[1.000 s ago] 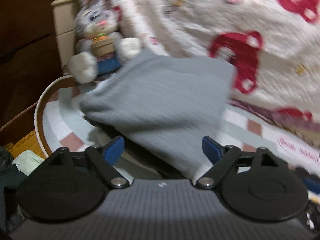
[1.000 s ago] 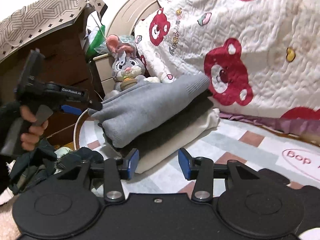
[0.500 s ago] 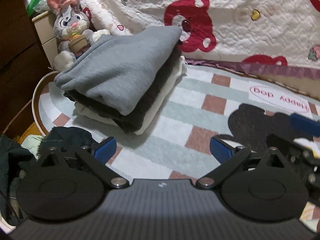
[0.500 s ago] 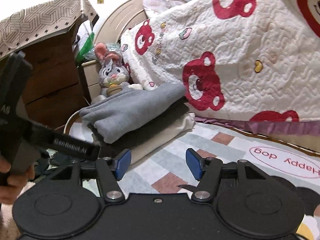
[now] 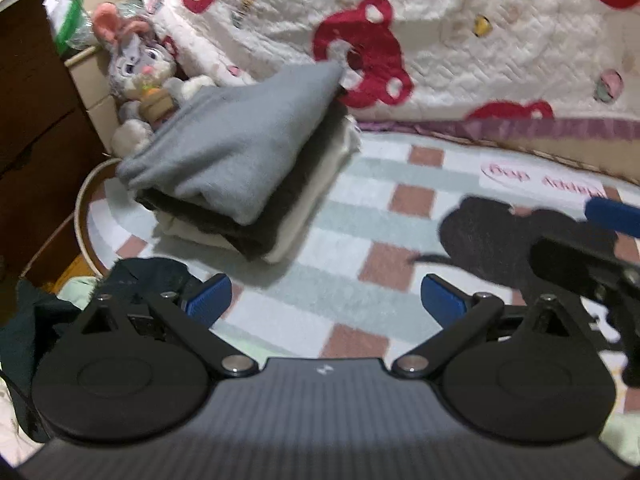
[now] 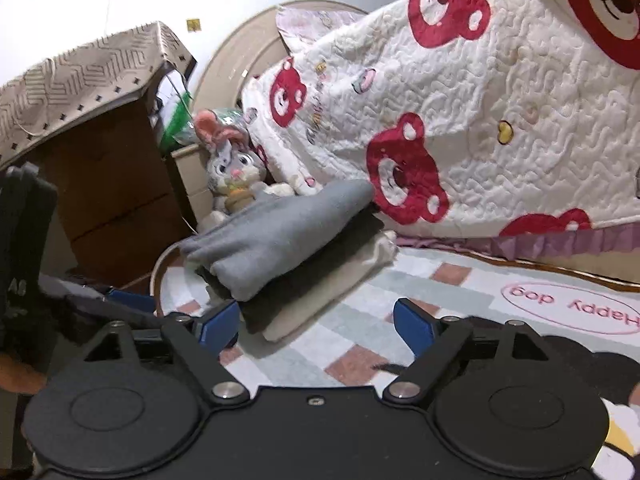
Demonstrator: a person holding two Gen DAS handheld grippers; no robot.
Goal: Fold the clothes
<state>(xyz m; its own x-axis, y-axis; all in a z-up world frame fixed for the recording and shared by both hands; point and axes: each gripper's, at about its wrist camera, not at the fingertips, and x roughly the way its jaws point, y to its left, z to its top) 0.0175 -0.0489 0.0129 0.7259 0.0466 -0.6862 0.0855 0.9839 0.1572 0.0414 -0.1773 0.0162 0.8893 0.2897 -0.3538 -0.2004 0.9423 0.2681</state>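
Clothes stacked folded on rug, both grippers released, empty; risk: nudge topples sloping grey top layer.

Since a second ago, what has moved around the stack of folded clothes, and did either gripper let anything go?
The left gripper backed off from the grey sweater, which filled its view before; it is open and empty. The right gripper also eased back, open. Nothing visibly released. The stack, grey on dark on cream, stayed put on the rug.

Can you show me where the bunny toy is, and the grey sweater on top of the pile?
bunny toy (image 6: 234,172), right wrist view, on its face.
grey sweater (image 5: 240,152), left wrist view, on its flat top.
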